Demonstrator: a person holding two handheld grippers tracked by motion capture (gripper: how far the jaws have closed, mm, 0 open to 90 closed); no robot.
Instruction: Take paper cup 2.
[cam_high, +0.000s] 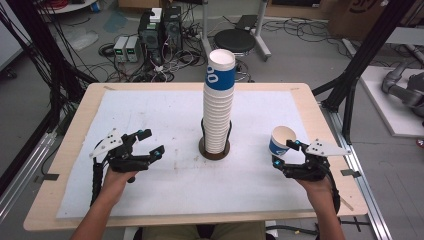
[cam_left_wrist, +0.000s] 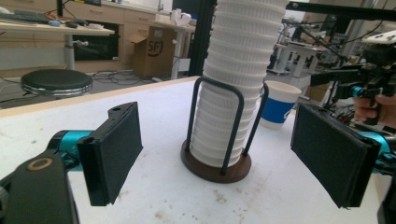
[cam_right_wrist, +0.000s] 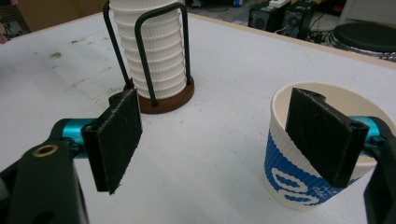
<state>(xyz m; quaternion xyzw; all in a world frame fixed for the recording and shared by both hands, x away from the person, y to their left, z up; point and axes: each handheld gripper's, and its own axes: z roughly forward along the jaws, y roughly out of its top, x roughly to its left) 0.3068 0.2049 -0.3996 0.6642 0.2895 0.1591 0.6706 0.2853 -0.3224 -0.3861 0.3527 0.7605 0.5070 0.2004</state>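
A single blue-and-white cup (cam_high: 281, 141) stands upright on the bench (cam_high: 60, 165), at about three o'clock from the stack (cam_high: 218, 107) of nested cups, well apart from it. The stack rises from a round brown holder (cam_left_wrist: 215, 166) with black wire uprights at the middle of the white mat (cam_high: 165, 190); its top cup carries the same blue band.

The right gripper (cam_high: 286, 154) is held just beside the single cup. In the right gripper view its jaws are spread: one pad (cam_right_wrist: 322, 135) is seen in front of the cup's rim, though whether it touches the wall cannot be told, and the other pad (cam_right_wrist: 115, 135) stands free over the mat, well short of the cup. Nothing is pinched. The left gripper (cam_high: 150, 142) is held at about nine o'clock from the stack, its jaws likewise spread and empty, facing the holder in the left gripper view.

The step in hand is judged to be the taking of the single cup by the right gripper, before a grasp is made. For the next move, the cup's wall must be brought squarely between the two pads and the jaws closed lightly, since the paper is easily crushed. If the cup is then meant for the stack, it must be lifted above the top cup and lowered straight, while the holder is steadied by the left gripper if needed.
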